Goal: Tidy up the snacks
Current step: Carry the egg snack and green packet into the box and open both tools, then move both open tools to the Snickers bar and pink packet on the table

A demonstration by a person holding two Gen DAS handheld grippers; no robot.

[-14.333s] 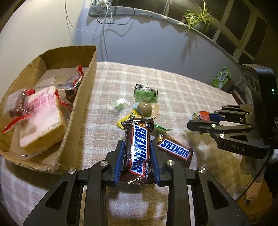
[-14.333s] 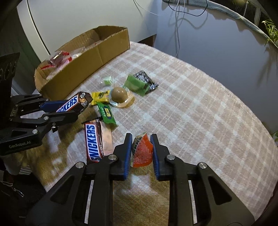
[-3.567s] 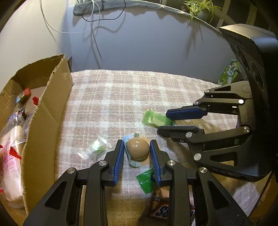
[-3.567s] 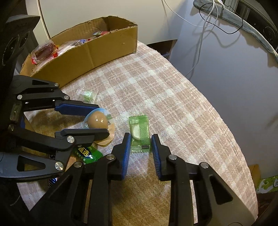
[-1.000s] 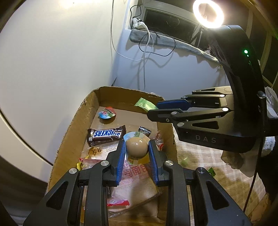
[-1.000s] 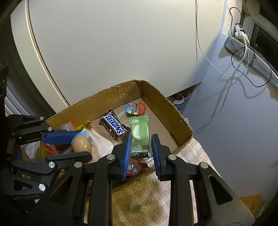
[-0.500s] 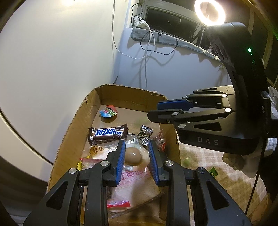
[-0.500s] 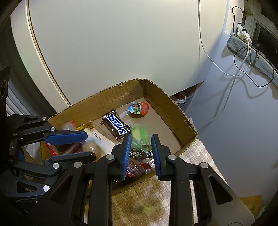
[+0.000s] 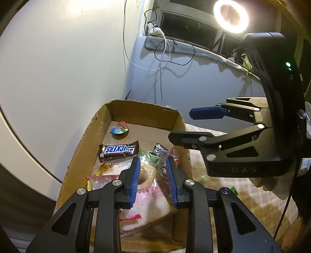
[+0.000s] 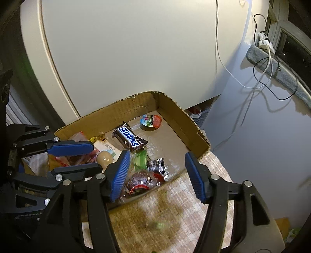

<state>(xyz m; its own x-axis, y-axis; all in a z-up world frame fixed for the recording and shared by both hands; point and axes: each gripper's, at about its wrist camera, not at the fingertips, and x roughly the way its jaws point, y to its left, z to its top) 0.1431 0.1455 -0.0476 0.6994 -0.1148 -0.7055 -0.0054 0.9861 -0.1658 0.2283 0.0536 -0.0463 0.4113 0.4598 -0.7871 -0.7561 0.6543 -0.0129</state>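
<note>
The cardboard box [image 9: 89, 132] [image 10: 196, 134] holds a Snickers bar [image 9: 118, 150] [image 10: 129, 136], an orange jelly cup [image 9: 119, 128] [image 10: 151, 120], a brown egg snack [image 9: 142, 173] [image 10: 104, 156], a green packet [image 10: 141, 158] [image 9: 152, 158] and a pink-printed bread pack [image 9: 149, 198]. My left gripper [image 9: 152, 179] [image 10: 76, 156] hovers open and empty just above the egg snack. My right gripper [image 10: 155, 173] [image 9: 196, 124] is wide open and empty above the box's near corner, over the green packet.
The box sits on a plaid tablecloth [image 10: 175, 202]. A small green candy [image 10: 159, 225] [image 9: 233, 189] lies on the cloth outside the box. A white wall with hanging cables [image 9: 161, 64] is behind, and a ring light [image 9: 230, 15] shines at the top right.
Both grippers carried their snacks from the table over the box and opened. The egg snack and the green packet have dropped into the box, and my right jaws have spread wide.
</note>
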